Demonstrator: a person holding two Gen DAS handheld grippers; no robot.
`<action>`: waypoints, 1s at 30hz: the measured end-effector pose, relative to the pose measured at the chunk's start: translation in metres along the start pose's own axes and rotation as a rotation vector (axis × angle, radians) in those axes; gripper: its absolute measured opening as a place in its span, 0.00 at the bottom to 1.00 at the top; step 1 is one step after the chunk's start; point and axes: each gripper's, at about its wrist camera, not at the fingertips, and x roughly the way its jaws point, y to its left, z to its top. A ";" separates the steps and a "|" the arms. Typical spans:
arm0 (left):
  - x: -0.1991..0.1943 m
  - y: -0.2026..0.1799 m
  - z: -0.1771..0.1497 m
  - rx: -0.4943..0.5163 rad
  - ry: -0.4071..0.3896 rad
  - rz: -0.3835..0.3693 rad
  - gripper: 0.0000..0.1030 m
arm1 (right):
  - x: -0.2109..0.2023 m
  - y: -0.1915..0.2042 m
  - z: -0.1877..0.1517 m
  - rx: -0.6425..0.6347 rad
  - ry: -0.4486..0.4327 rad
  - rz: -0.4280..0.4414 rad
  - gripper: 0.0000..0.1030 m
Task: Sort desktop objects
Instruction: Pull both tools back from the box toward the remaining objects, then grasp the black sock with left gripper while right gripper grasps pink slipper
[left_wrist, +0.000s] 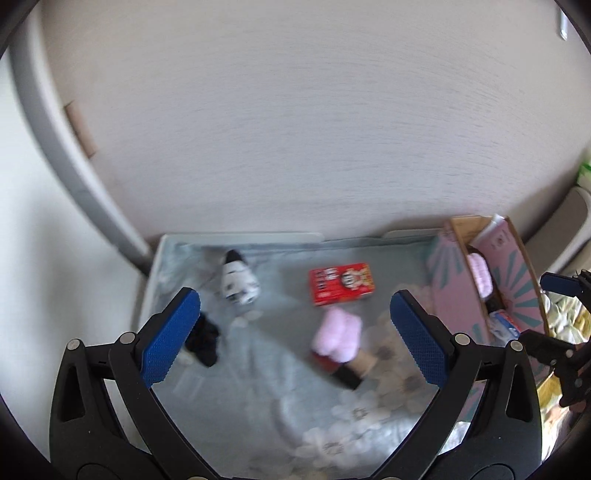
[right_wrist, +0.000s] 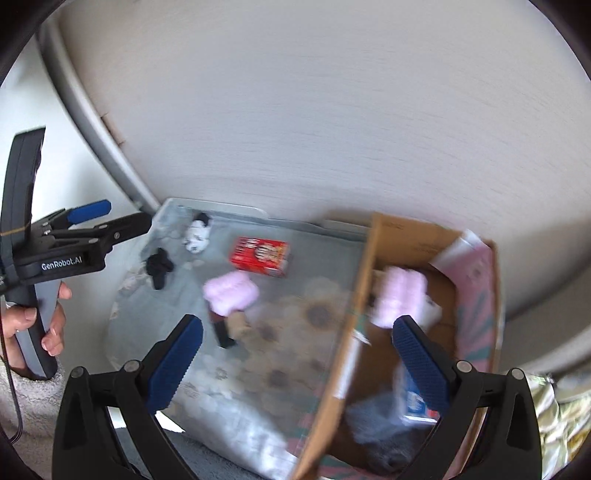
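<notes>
On a floral-covered table (left_wrist: 258, 387) lie a red box (left_wrist: 341, 283), a pink fluffy doll (left_wrist: 338, 338), a black-and-white sock (left_wrist: 238, 282) and a black sock (left_wrist: 205, 341). They also show in the right wrist view: red box (right_wrist: 260, 256), pink doll (right_wrist: 231, 293), white sock (right_wrist: 197, 234), black sock (right_wrist: 159, 271). My left gripper (left_wrist: 295, 332) is open and empty above them. My right gripper (right_wrist: 297, 354) is open and empty over the edge of a cardboard box (right_wrist: 369, 295) that holds another pink fluffy item (right_wrist: 400, 295).
The pink cardboard box (left_wrist: 458, 295) stands at the table's right and holds a blue-and-white packet (right_wrist: 415, 398) and grey cloth (right_wrist: 380, 424). A pale wall rises behind the table. A patterned fabric (right_wrist: 565, 417) lies at the far right.
</notes>
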 end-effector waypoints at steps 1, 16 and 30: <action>0.000 0.011 -0.004 -0.016 0.005 0.013 1.00 | 0.005 0.008 0.003 -0.011 0.004 0.012 1.00; 0.046 0.103 -0.053 -0.056 0.104 0.051 1.00 | 0.089 0.082 0.009 -0.054 0.152 0.032 1.00; 0.159 0.114 -0.072 0.058 0.206 -0.006 0.96 | 0.204 0.085 0.005 0.124 0.250 -0.073 1.00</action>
